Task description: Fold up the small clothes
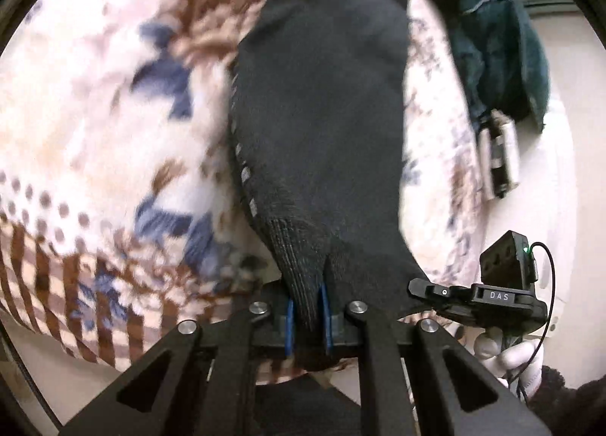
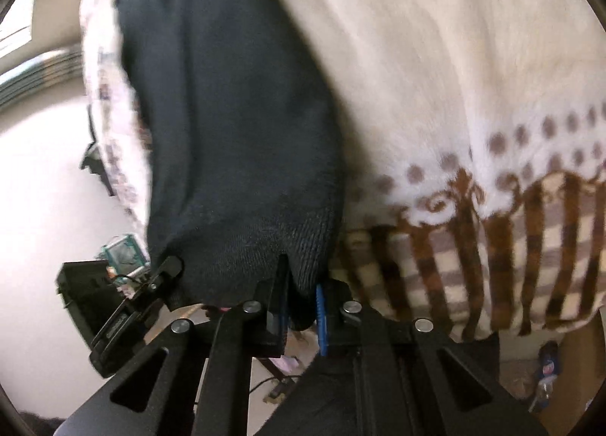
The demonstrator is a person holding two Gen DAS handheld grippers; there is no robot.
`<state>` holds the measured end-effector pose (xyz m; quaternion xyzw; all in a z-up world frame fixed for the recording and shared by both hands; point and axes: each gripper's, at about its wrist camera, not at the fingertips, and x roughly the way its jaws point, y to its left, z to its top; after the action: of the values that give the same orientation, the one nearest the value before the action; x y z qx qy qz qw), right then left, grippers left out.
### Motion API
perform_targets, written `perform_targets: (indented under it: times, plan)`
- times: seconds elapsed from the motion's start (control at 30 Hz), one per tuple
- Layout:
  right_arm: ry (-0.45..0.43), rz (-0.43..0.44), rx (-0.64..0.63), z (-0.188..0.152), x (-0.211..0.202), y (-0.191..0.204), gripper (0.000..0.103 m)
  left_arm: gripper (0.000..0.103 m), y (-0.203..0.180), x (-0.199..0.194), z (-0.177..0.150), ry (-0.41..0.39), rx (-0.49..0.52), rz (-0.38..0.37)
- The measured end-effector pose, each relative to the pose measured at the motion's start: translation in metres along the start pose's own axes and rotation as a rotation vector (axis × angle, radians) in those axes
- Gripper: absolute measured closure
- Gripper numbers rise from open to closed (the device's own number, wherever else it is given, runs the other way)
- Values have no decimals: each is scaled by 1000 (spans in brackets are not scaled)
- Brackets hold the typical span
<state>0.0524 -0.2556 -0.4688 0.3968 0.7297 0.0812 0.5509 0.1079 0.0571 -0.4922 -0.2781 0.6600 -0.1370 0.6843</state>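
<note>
A black sock (image 1: 322,114) hangs stretched above a patterned blanket (image 1: 94,133). My left gripper (image 1: 307,307) is shut on the sock's ribbed cuff, with blue pads on both sides of the fabric. My right gripper (image 2: 301,303) is shut on the same cuff edge of the sock (image 2: 235,125), next to the left one. In the left wrist view the right gripper's black tip (image 1: 428,286) shows at the right of the cuff. In the right wrist view the left gripper's tip (image 2: 166,269) shows at the left. The sock's toe end points away from both cameras.
The cream, brown and blue blanket (image 2: 454,76) covers the surface below. A dark teal garment (image 1: 492,31) lies at the far right with a pale device (image 1: 500,156) beside it. A white-gloved hand (image 1: 511,356) holds the right gripper. Pale floor (image 2: 45,209) shows at the left.
</note>
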Motion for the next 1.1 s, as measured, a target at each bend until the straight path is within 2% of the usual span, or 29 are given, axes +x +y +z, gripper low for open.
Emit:
perform_targets:
  times: [0.17, 0.3, 0.5, 0.6, 0.7, 0.77, 0.9, 1.03, 1.1]
  plan:
    - [-98, 46, -77, 6, -48, 43, 91, 94, -24, -36, 24, -95, 63, -83]
    - [-190, 84, -126, 40, -88, 69, 92, 94, -46, -45, 66, -185, 74, -151]
    - [-357, 130, -233, 118, -136, 131, 92, 94, -78, -33, 150, -289, 121, -186]
    - [-434, 122, -286, 154, -145, 166, 92, 94, -85, -30, 201, -331, 124, -186]
    - [-487, 102, -328, 209, -151, 205, 92, 94, -84, -20, 255, -353, 95, -191]
    - [-499, 81, -345, 240, -152, 224, 92, 94, -84, -10, 292, -362, 80, -186]
    - [-512, 18, -358, 323, -140, 261, 92, 94, -79, 12, 358, -348, 57, -166]
    - [-528, -22, -322, 397, -127, 281, 92, 94, -67, 52, 409, -282, 38, -123]
    - [-533, -26, -289, 420, -121, 283, 92, 90, -57, 70, 432, -237, 4, -115]
